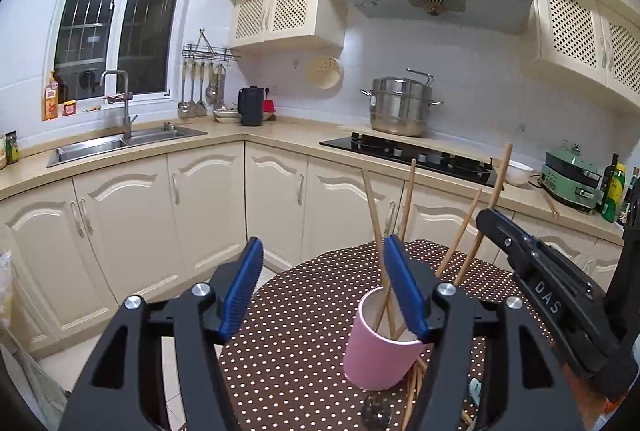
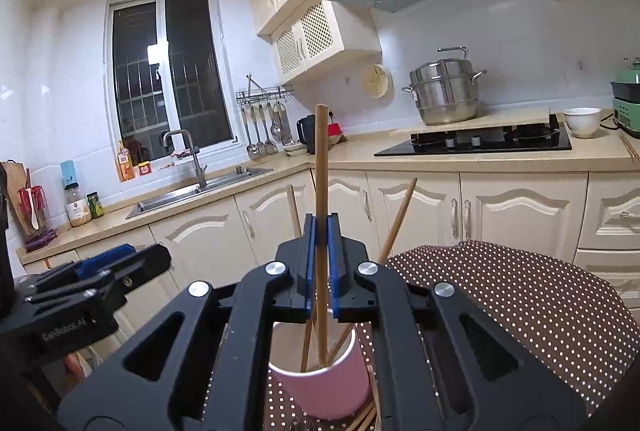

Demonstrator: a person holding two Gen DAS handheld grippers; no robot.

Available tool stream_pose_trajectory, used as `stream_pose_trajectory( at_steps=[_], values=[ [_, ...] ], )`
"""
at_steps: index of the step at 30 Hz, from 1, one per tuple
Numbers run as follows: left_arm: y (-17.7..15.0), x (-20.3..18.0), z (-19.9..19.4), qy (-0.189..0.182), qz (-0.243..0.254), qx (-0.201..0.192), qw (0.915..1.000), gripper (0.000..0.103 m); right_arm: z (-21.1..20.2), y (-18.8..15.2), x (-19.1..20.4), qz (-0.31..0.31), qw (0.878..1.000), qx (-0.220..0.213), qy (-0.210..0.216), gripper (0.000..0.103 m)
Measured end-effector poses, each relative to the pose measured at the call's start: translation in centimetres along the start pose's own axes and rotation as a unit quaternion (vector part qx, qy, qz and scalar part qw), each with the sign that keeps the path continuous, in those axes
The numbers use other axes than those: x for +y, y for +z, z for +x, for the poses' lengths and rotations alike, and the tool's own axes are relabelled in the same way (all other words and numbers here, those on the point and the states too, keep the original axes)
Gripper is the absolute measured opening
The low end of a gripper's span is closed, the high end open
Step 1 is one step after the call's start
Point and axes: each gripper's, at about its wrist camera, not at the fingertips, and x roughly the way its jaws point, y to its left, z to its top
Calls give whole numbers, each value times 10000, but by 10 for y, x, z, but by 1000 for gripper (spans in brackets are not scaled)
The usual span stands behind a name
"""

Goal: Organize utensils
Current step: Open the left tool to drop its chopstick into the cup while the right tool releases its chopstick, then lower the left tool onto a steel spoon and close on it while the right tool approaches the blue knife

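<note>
The left gripper (image 1: 324, 287) has its jaws wide apart, holding nothing. The right gripper (image 2: 321, 231) pinches one chopstick (image 2: 321, 167) upright over the pink cup (image 2: 324, 387), which holds more chopsticks (image 1: 374, 219) on the tabletop (image 2: 520, 295).

My left gripper (image 1: 324, 287) fills the bottom of the left wrist frame: matte black linkage arms with triangular cut-outs, four round silver screws across the joints, and two ribbed blue pads on its fingers (image 1: 242, 287). My right gripper (image 2: 321, 235) has the same build in its own camera, low centre: black arms, four silver screw heads in a row, and thin blue pads lining black finger blocks. At the right edge of the left view its black flank carries white letters, "DAS" as far as I can read. At lower left of the right view, the other unit's body reads "GenRobot.AI", probably.
</note>
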Motion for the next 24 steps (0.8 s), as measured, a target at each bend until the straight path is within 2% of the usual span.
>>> stream_pose_trajectory(
  at_steps=[5,7,8,9,14,24],
  values=[
    [-1,2,-8,122,19,-19,9999,66,-2,-7,2,-58,9996,198,-166,10],
    [-1,3,-11,160,28,1,9999,66,-6,-10,2,-14,9996,210,-190,25],
    [-2,3,-13,158,33,11,9999,66,-8,-10,2,0,9997,185,-184,43],
    [-2,3,-15,165,48,10,9999,66,-11,-11,3,6,9997,150,-167,51],
    [-2,2,-27,236,116,-60,9996,66,-23,-11,5,-17,9997,107,-209,52],
    [-9,-5,-44,220,210,-33,9995,69,-58,-12,-5,58,9993,36,-375,60]
  ],
)
